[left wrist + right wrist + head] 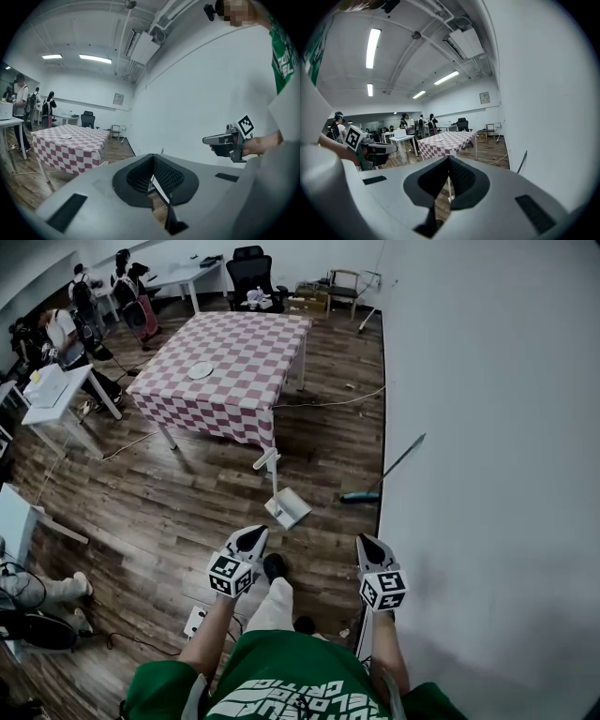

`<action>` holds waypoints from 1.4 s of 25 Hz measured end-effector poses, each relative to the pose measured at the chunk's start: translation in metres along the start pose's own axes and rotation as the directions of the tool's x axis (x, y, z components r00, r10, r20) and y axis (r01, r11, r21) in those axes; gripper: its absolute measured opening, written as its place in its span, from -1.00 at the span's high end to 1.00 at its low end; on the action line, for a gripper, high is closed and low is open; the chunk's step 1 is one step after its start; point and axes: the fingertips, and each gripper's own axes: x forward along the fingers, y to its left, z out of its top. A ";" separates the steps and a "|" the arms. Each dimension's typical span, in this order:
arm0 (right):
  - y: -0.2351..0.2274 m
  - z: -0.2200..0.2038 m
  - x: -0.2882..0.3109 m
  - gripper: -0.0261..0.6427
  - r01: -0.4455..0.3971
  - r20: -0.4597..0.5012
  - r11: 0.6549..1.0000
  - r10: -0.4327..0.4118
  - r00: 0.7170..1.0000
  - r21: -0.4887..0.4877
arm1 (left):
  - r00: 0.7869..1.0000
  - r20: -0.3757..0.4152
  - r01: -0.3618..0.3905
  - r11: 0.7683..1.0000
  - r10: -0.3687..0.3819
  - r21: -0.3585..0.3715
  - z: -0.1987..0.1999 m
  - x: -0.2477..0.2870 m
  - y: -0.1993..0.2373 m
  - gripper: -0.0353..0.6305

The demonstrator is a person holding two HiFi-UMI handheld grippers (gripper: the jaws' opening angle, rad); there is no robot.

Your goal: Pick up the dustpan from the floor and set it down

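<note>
The white dustpan stands on the wooden floor just in front of the table's near corner, its long handle rising toward the cloth. My left gripper is a little short of the pan, with its jaws closed together and nothing in them. My right gripper is held level beside the wall, to the right of the pan, and also looks shut and empty. In the left gripper view the jaws meet at the tip. In the right gripper view the jaws meet likewise.
A table with a red-and-white checked cloth carries a plate. A broom leans on the white wall at the right. A cable runs across the floor. People, desks and chairs fill the far left and back.
</note>
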 end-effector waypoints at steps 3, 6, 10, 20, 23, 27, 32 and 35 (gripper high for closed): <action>-0.013 0.011 0.025 0.90 -0.001 0.001 1.000 0.001 1.000 0.001 | 1.000 -0.002 0.005 1.000 -0.005 0.003 0.009 0.026 0.019 0.88; -0.029 0.020 0.051 0.90 0.007 -0.002 1.000 -0.007 1.000 0.007 | 1.000 -0.008 0.016 1.000 -0.016 0.005 0.017 0.055 0.037 0.88; -0.043 0.036 0.089 0.90 0.018 -0.005 1.000 -0.018 1.000 0.014 | 0.999 -0.025 0.037 0.999 -0.036 0.009 0.028 0.091 0.066 0.88; -0.053 0.074 0.180 0.90 0.028 -0.024 0.999 -0.028 0.999 0.014 | 0.997 -0.038 0.069 0.998 -0.069 -0.009 0.054 0.147 0.141 0.88; -0.051 0.084 0.202 0.90 0.027 -0.033 1.000 -0.027 0.999 0.012 | 0.997 -0.043 0.069 0.997 -0.070 -0.020 0.059 0.155 0.162 0.88; -0.048 0.090 0.232 0.90 0.026 -0.037 1.000 -0.026 0.999 0.008 | 0.996 -0.049 0.071 0.997 -0.072 -0.028 0.059 0.164 0.190 0.88; -0.044 0.095 0.262 0.90 0.030 -0.039 0.999 -0.029 0.999 0.012 | 0.995 -0.058 0.082 0.996 -0.084 -0.031 0.060 0.176 0.215 0.88; -0.041 0.097 0.273 0.90 0.035 -0.042 0.999 -0.035 0.999 0.013 | 0.993 -0.061 0.097 0.995 -0.099 -0.032 0.060 0.181 0.225 0.88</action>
